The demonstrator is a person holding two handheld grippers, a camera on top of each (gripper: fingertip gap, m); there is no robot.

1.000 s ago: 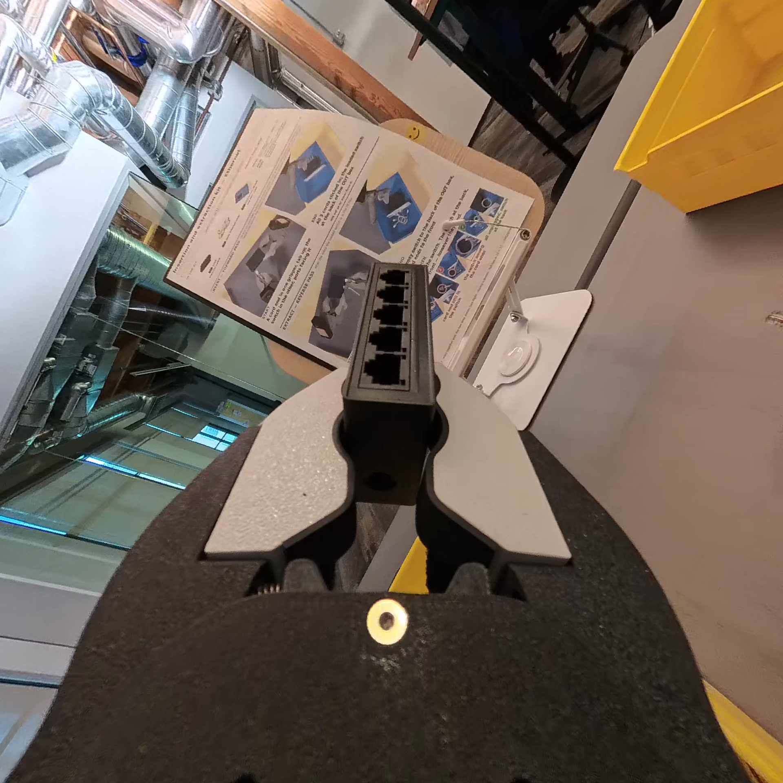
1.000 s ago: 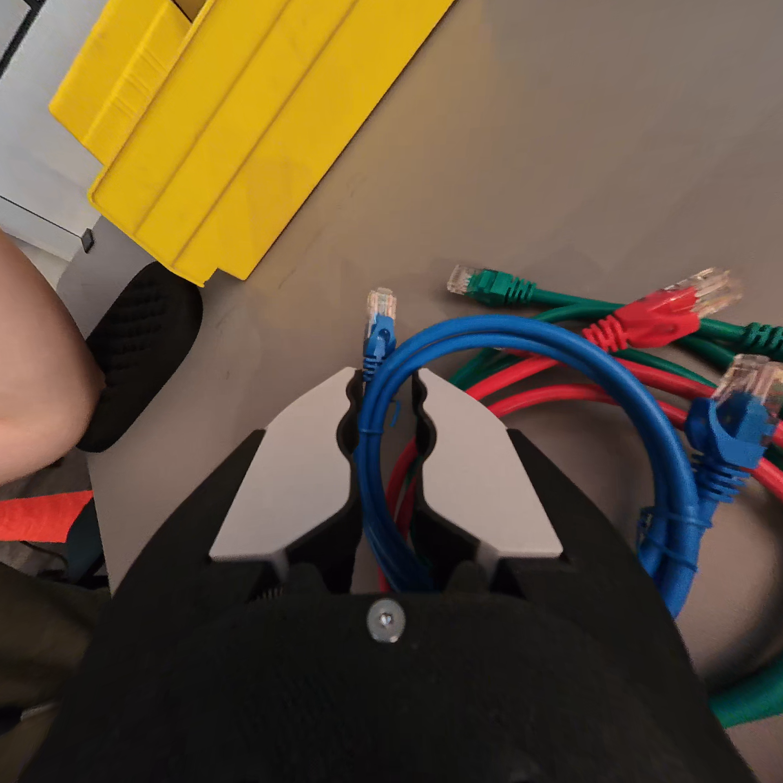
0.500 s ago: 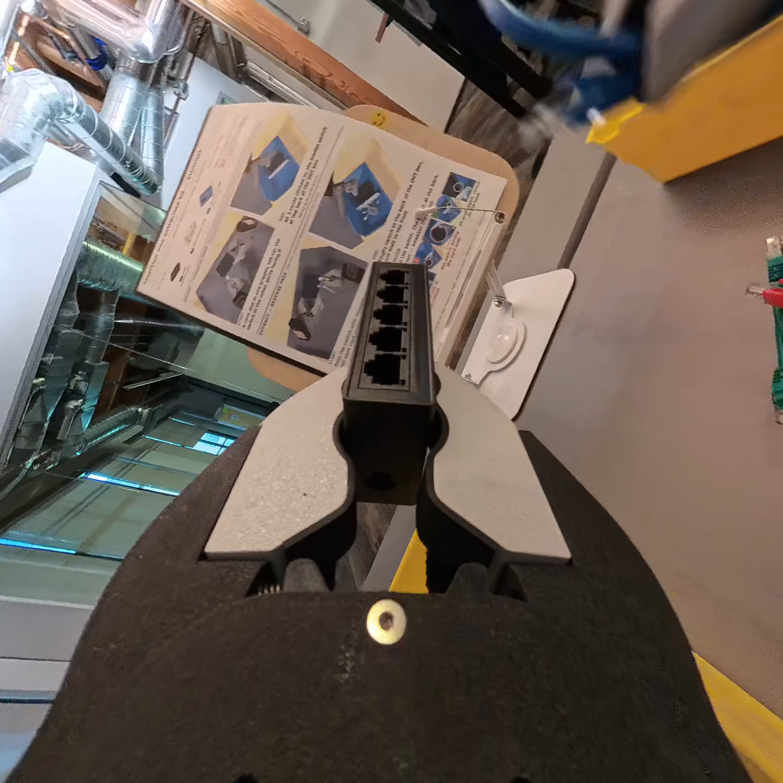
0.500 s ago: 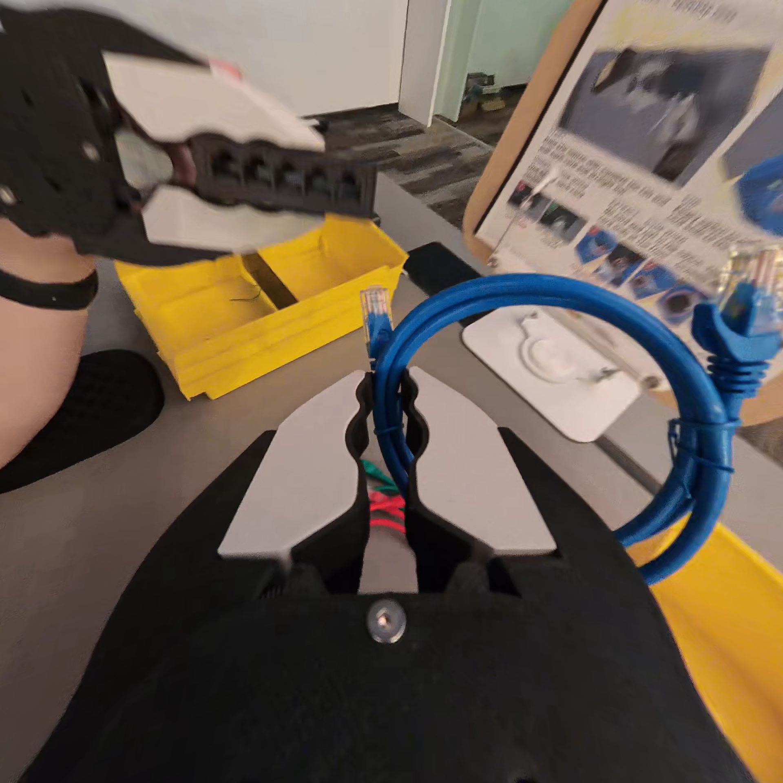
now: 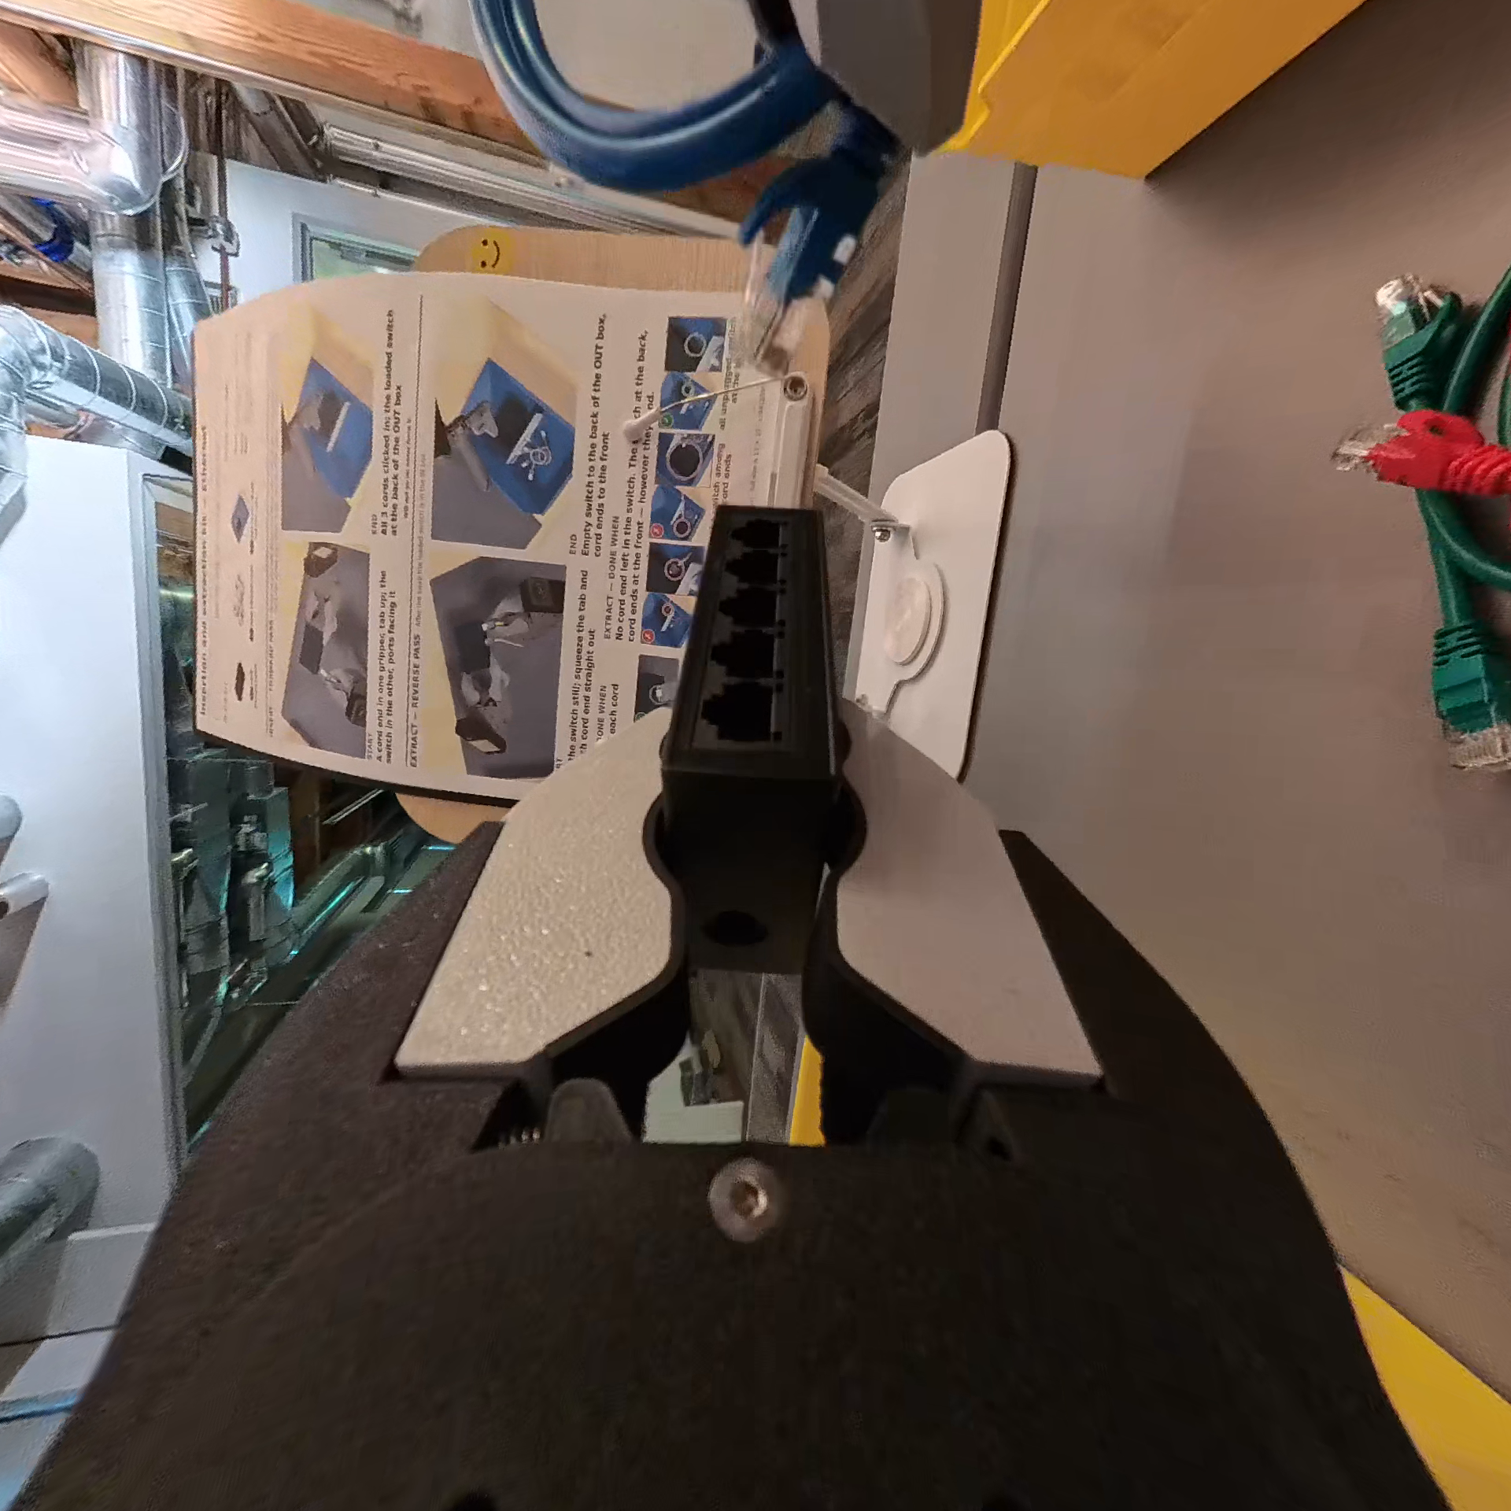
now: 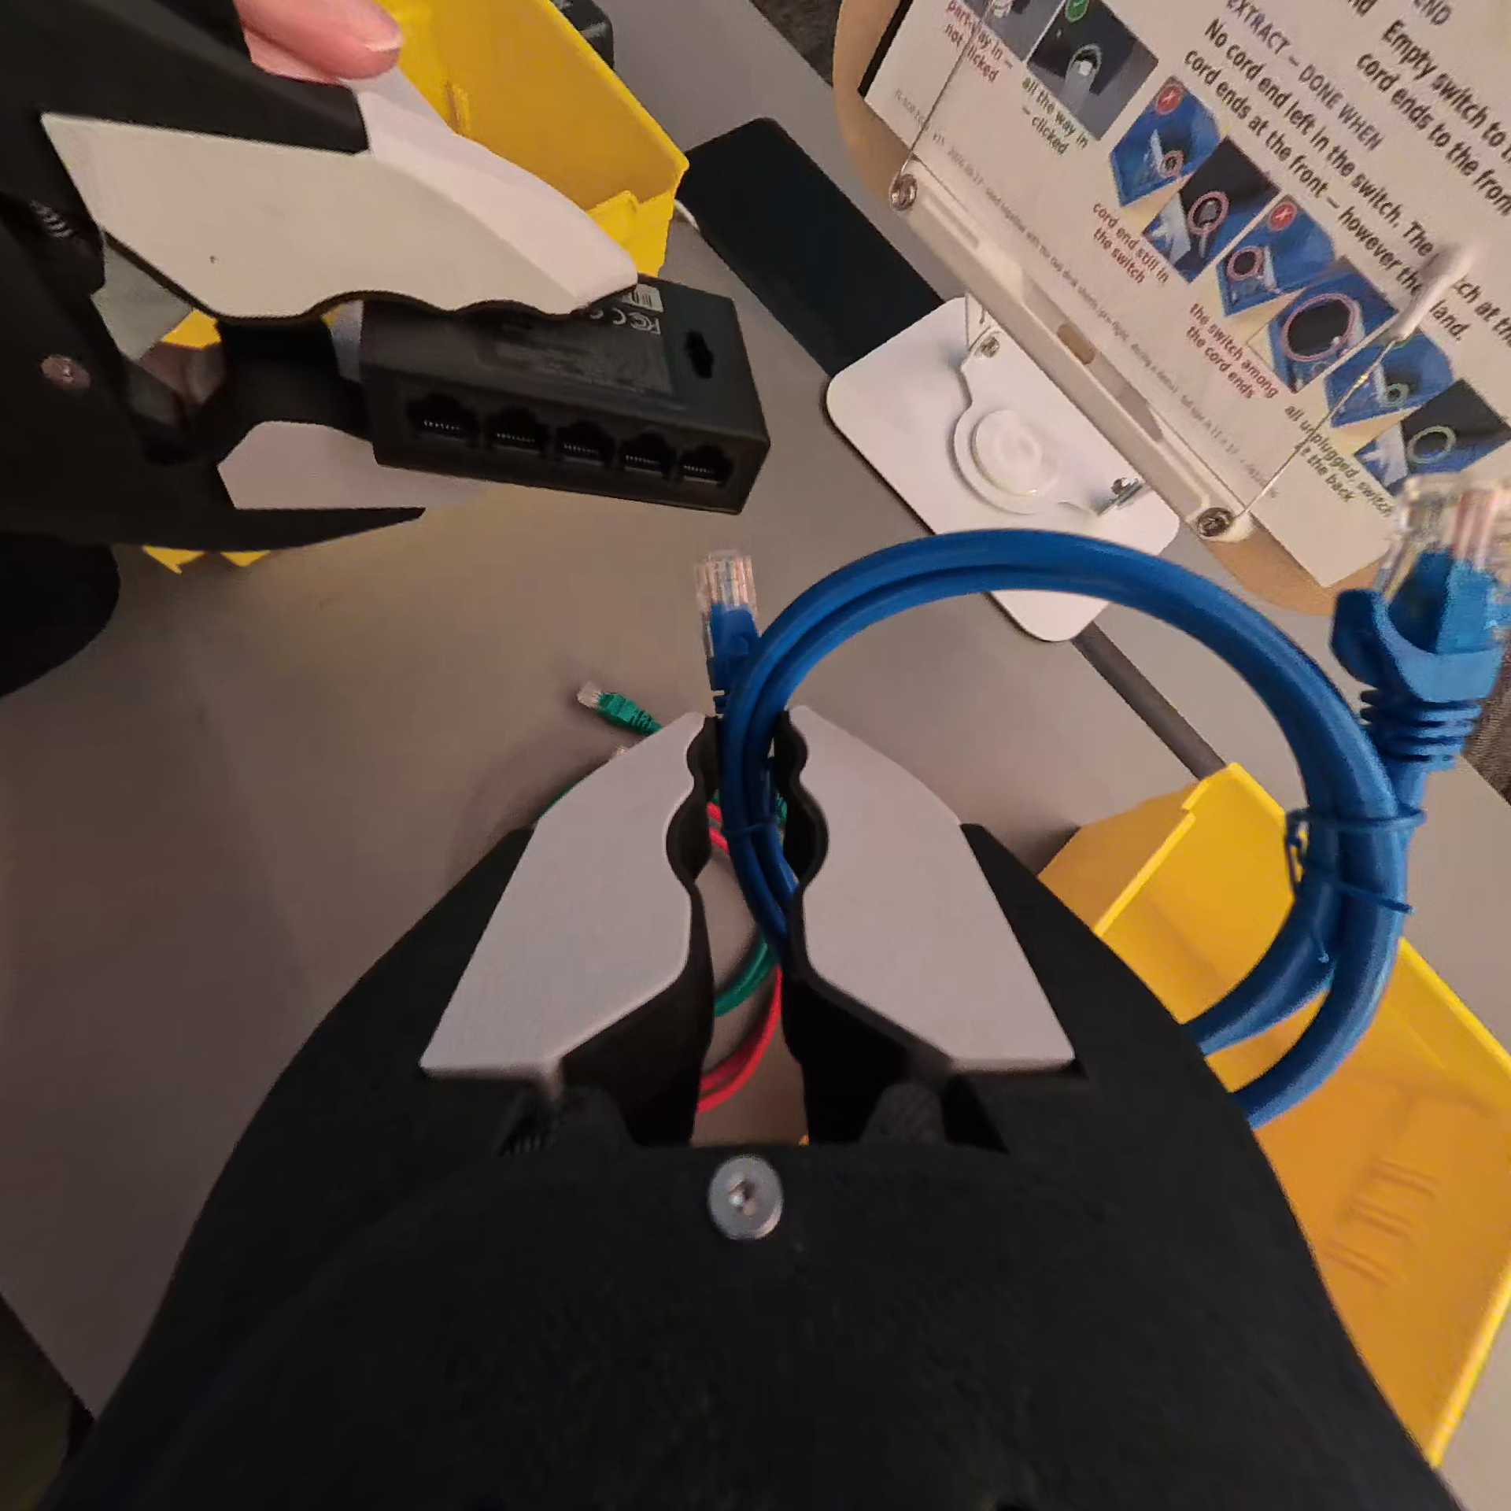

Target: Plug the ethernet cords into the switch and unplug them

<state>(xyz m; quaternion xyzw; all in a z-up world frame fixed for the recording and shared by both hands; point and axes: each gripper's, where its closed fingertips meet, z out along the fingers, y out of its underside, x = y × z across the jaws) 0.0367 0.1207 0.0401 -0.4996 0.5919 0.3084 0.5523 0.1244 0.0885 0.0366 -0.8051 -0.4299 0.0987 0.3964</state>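
Note:
My left gripper (image 5: pixel 756 752) is shut on a black ethernet switch (image 5: pixel 756 654) and holds it in the air, its row of empty ports facing out. It also shows in the right wrist view (image 6: pixel 564 409), upper left. My right gripper (image 6: pixel 748 719) is shut on a coiled blue ethernet cord (image 6: pixel 1063 580), held above the grey table. One blue plug (image 6: pixel 728 605) sticks up just past the fingertips, below the switch and apart from it. The cord's other plug (image 6: pixel 1439 589) hangs at the right. In the left wrist view the blue cord (image 5: pixel 654 139) is at the top.
A green cord (image 5: pixel 1463 572) and a red cord (image 5: pixel 1439 458) lie on the grey table (image 5: pixel 1185 572). A yellow bin (image 6: pixel 1349 1104) is at the right, another yellow bin (image 6: pixel 556 98) behind the switch. An instruction sheet on a board (image 5: pixel 458 523) stands on a white base (image 5: pixel 932 597). The tips of one gripper are about 10 cm away from the tips of the other.
My right gripper has lifted the blue cord off the pile and brought it up beside the switch. My left gripper has turned, still holding the switch.

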